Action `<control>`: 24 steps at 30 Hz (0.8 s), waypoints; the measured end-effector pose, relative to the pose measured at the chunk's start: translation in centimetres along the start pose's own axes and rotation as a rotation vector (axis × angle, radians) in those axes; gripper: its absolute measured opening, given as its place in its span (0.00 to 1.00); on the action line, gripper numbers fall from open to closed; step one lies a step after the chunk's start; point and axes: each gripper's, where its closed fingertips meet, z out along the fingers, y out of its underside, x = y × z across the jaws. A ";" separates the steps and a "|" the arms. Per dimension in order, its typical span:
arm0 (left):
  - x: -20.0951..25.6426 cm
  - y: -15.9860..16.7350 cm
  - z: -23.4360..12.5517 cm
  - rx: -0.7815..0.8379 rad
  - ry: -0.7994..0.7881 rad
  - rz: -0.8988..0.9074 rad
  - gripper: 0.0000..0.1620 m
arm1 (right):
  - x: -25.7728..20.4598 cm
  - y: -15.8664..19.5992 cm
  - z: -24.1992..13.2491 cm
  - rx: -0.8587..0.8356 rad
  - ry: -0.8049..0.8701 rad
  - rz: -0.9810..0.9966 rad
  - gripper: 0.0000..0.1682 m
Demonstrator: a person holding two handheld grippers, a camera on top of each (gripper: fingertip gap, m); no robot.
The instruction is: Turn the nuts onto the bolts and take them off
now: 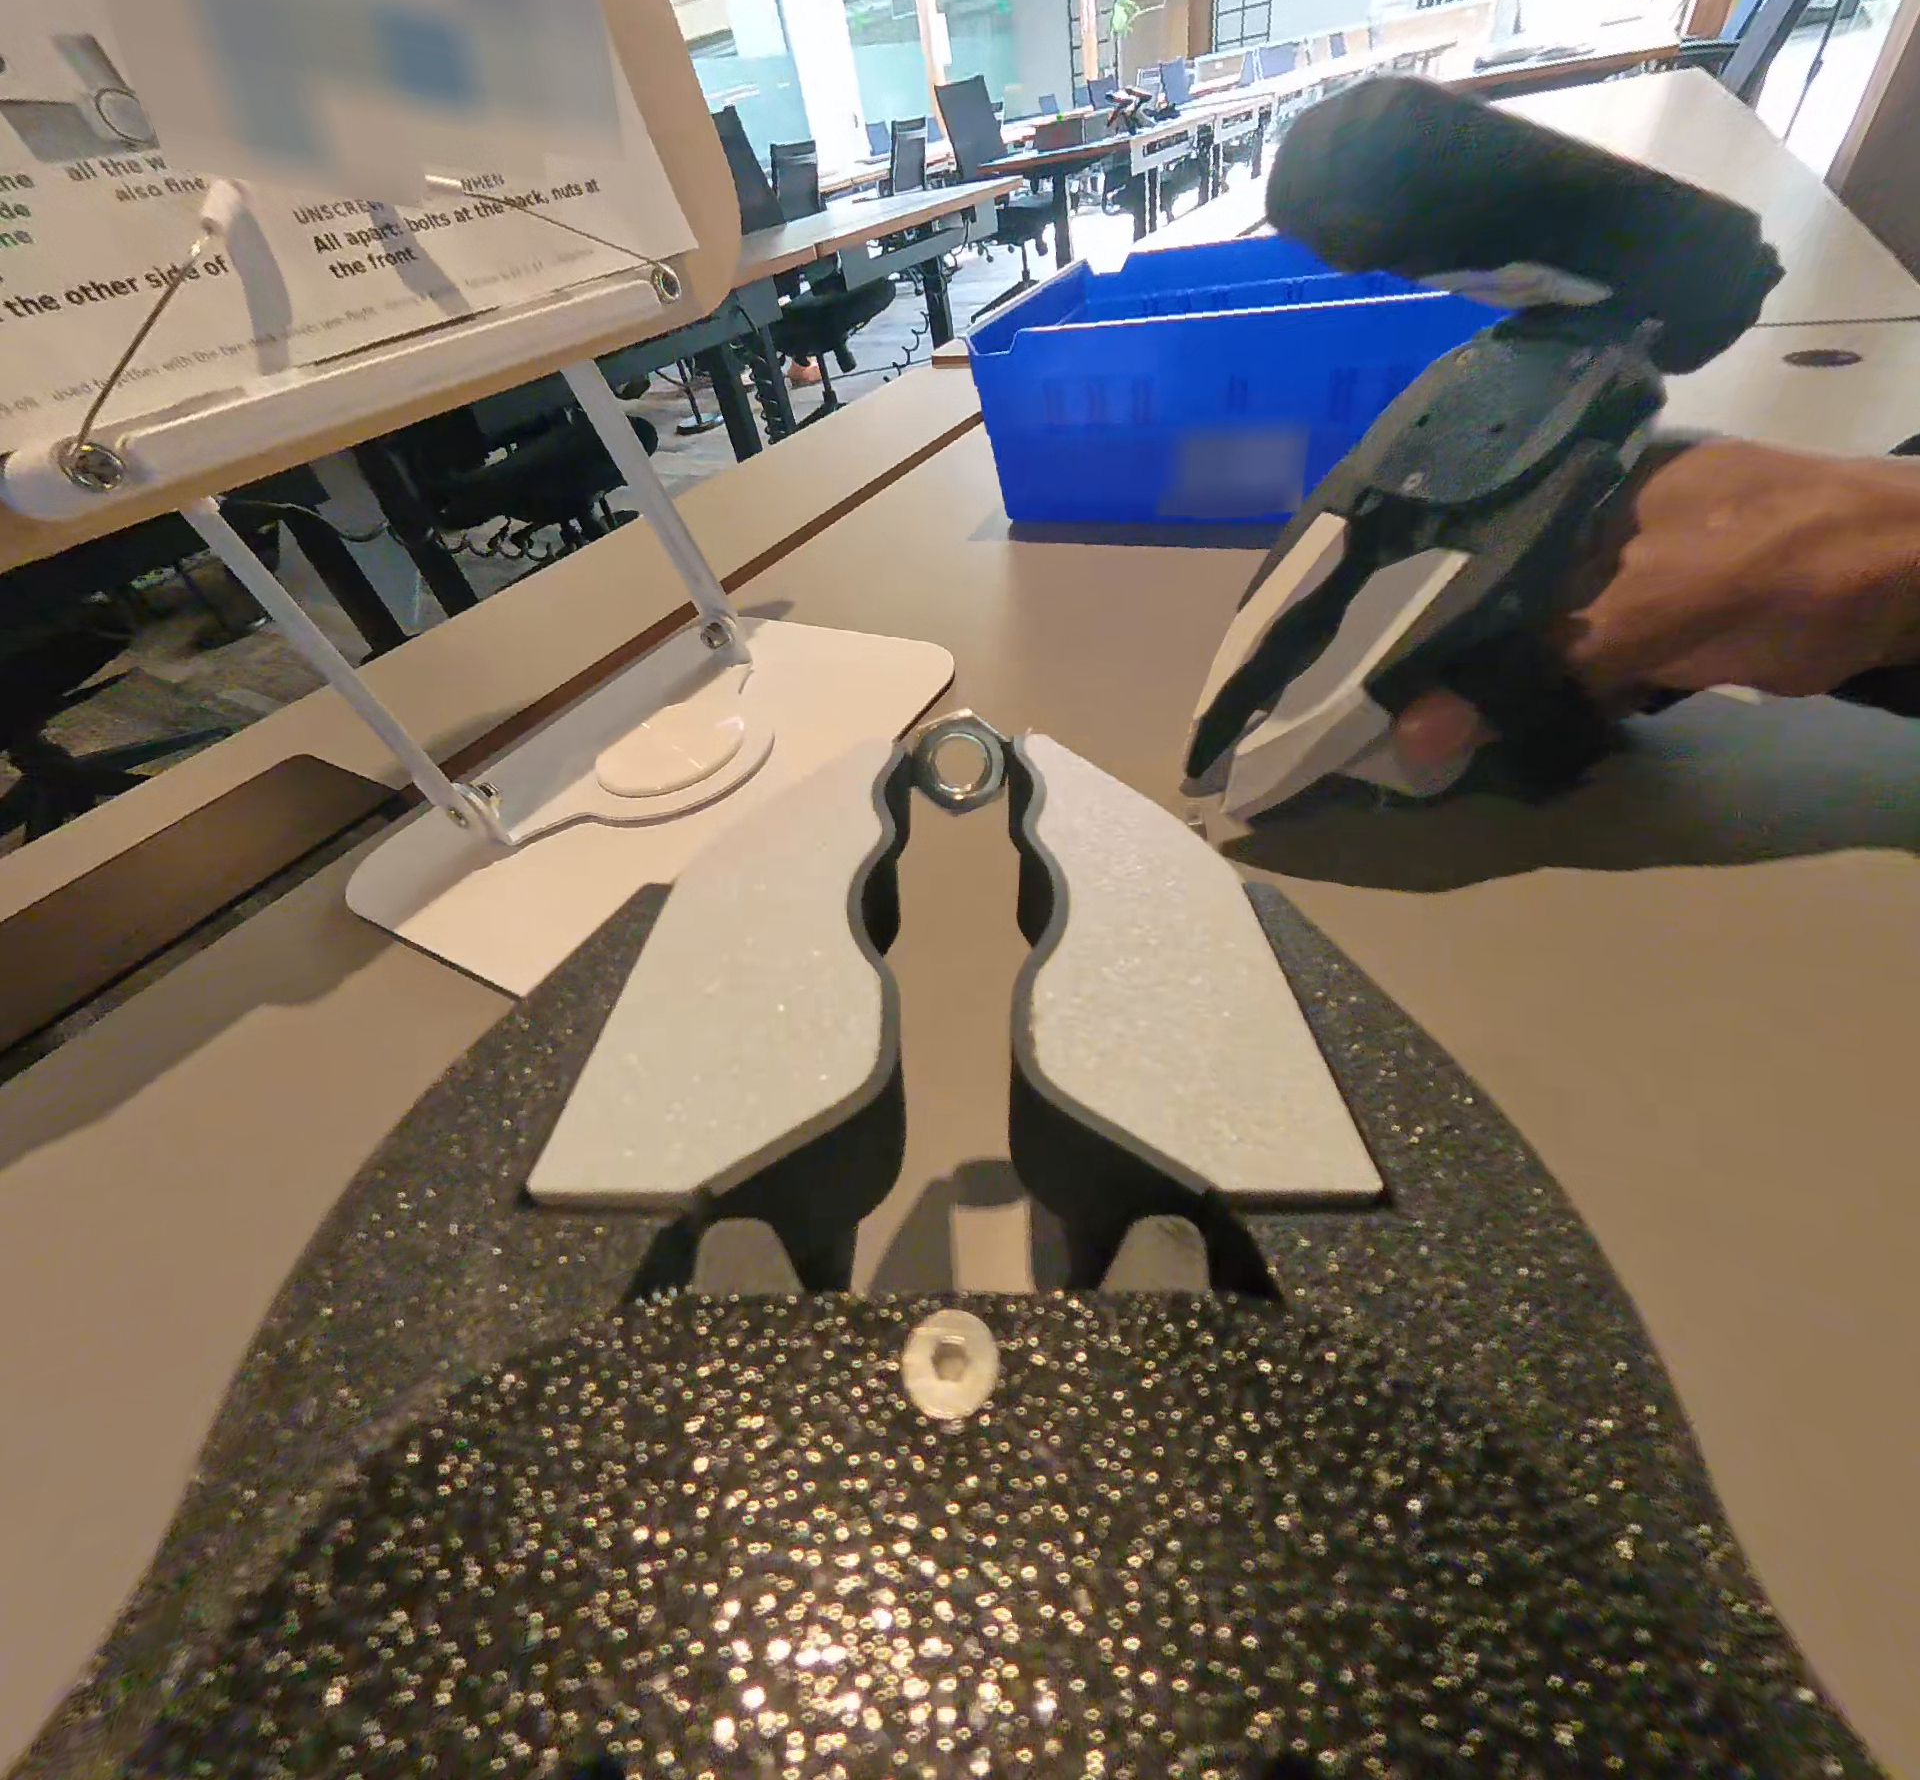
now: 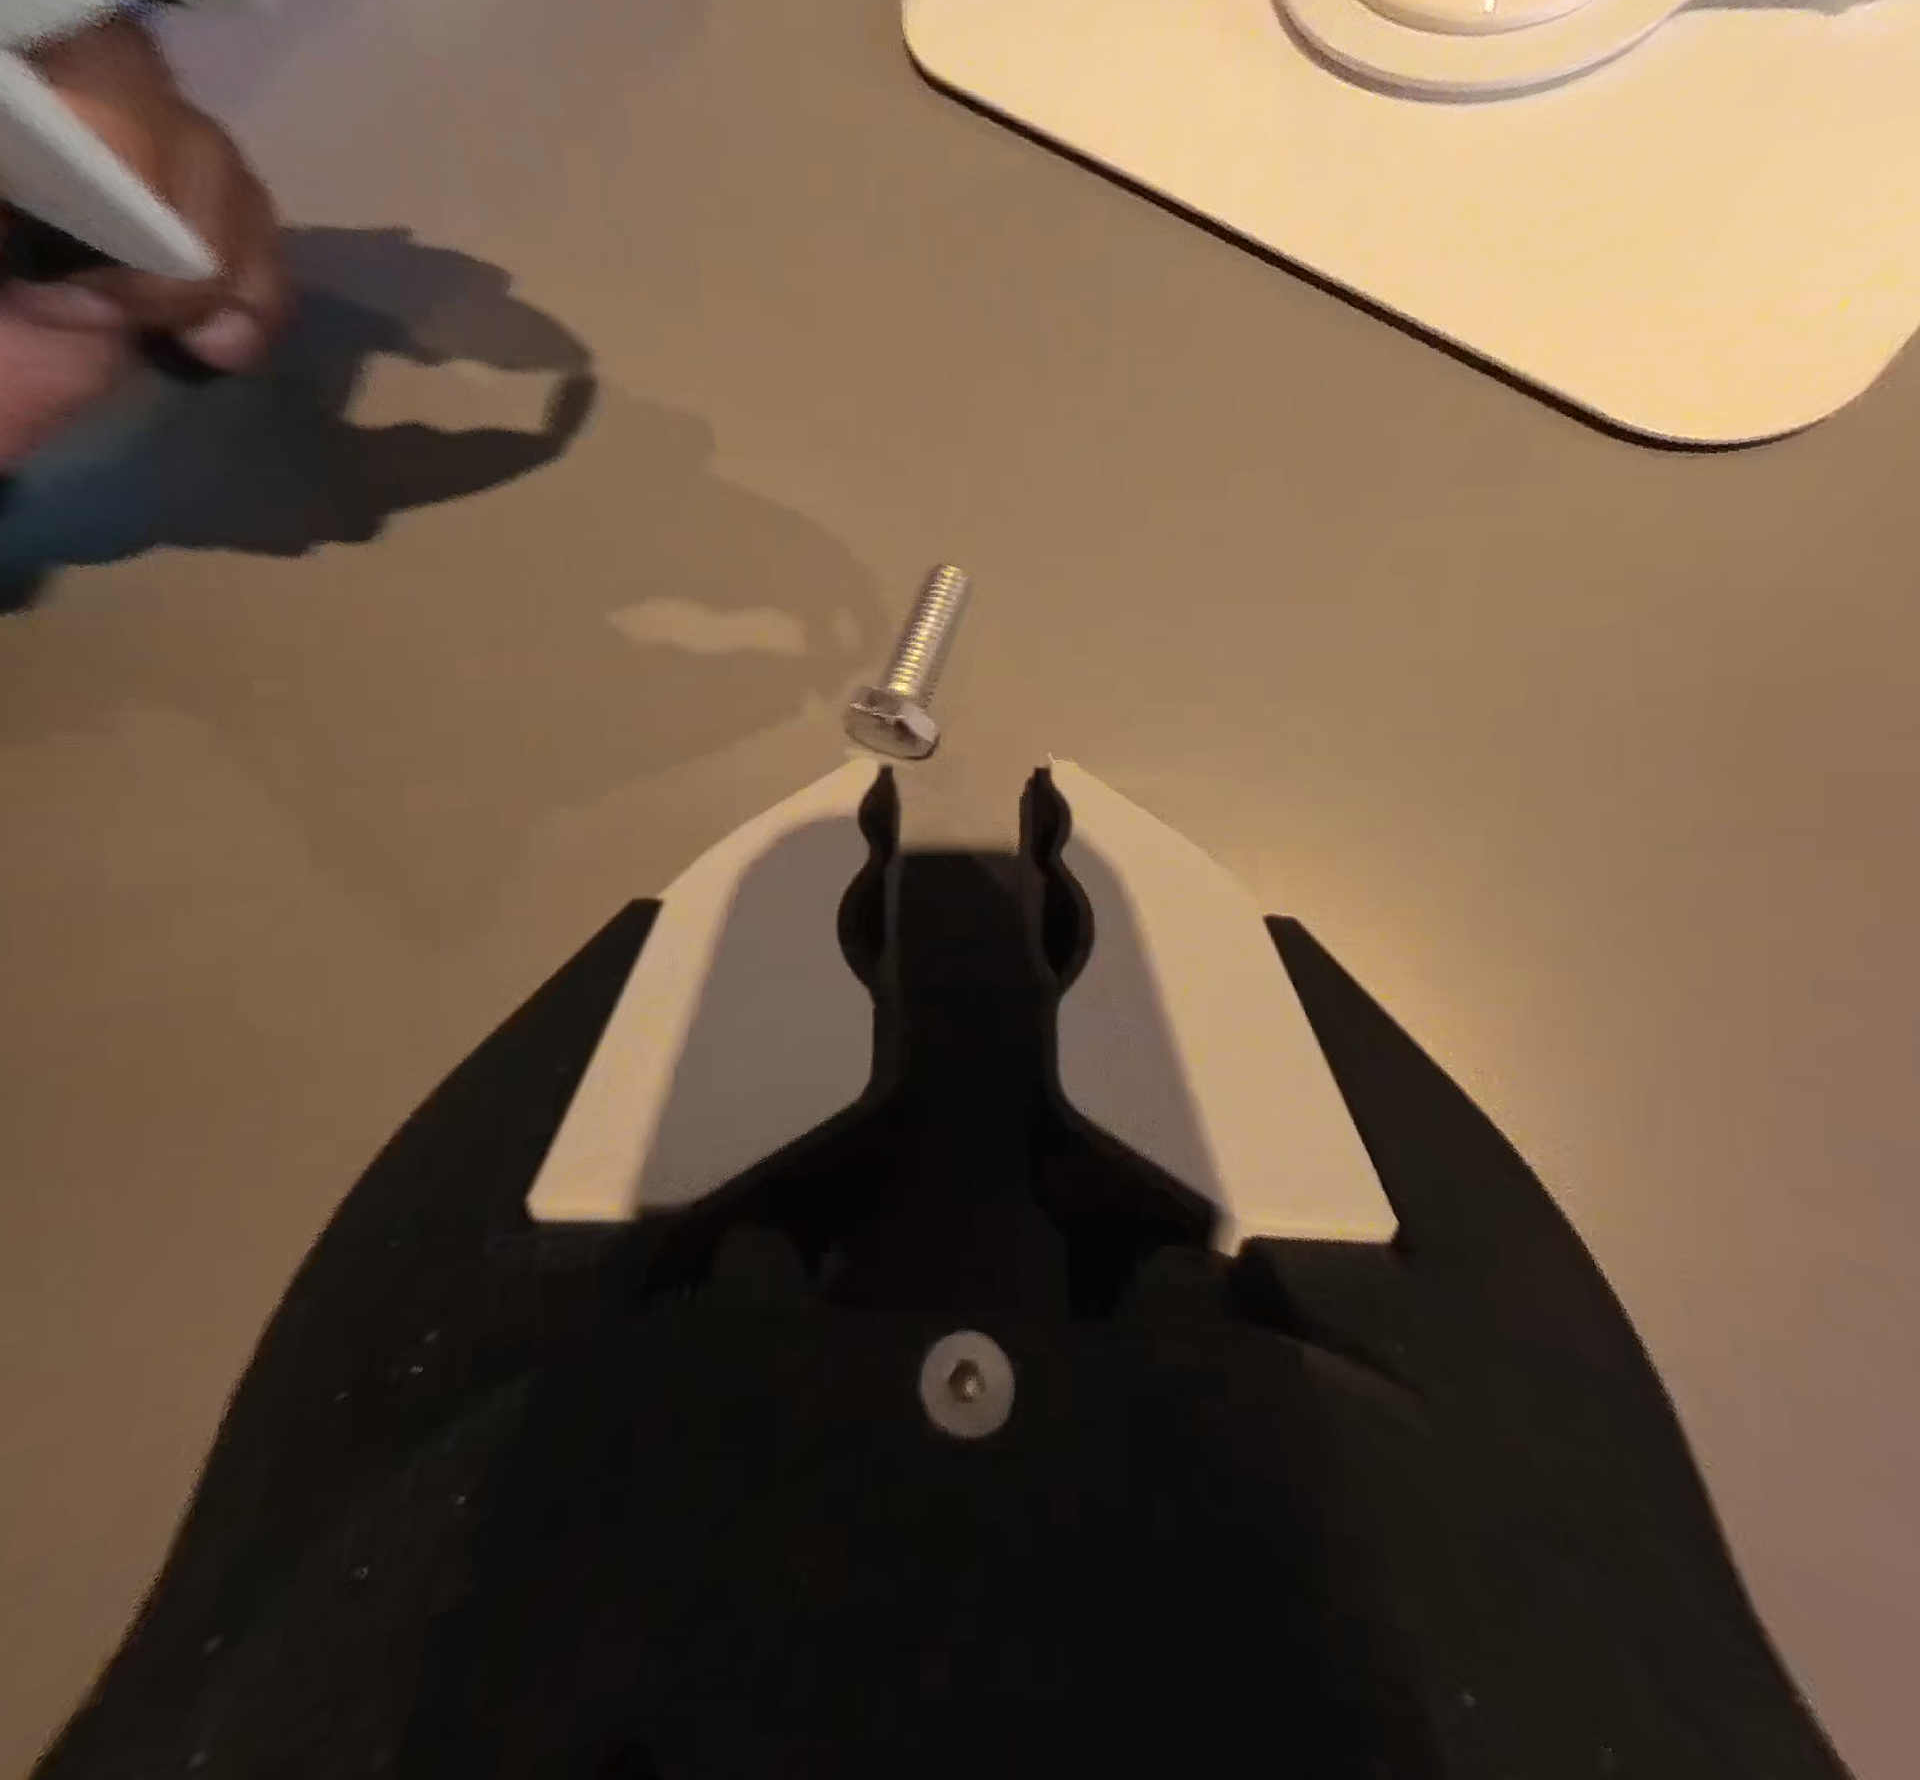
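Nut (image 1: 958, 762) left view, bolt (image 2: 907, 665) right.

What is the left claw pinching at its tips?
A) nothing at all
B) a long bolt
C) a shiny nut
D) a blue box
C: the left claw is shut on a shiny nut at its tips, while the bolt lies loose on the table just ahead of the open right claw.
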 end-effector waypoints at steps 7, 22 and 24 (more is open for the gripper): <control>0.0 -0.2 0.0 0.001 0.003 0.003 0.11 | -1.2 0.0 -0.1 0.028 -0.016 0.095 0.19; 0.0 0.1 0.0 -0.015 0.003 0.010 0.11 | -1.4 -0.2 1.5 -0.028 0.114 0.021 0.11; 0.0 0.0 0.0 -0.014 0.004 0.011 0.11 | -1.4 -0.2 1.6 -0.032 0.120 0.008 0.11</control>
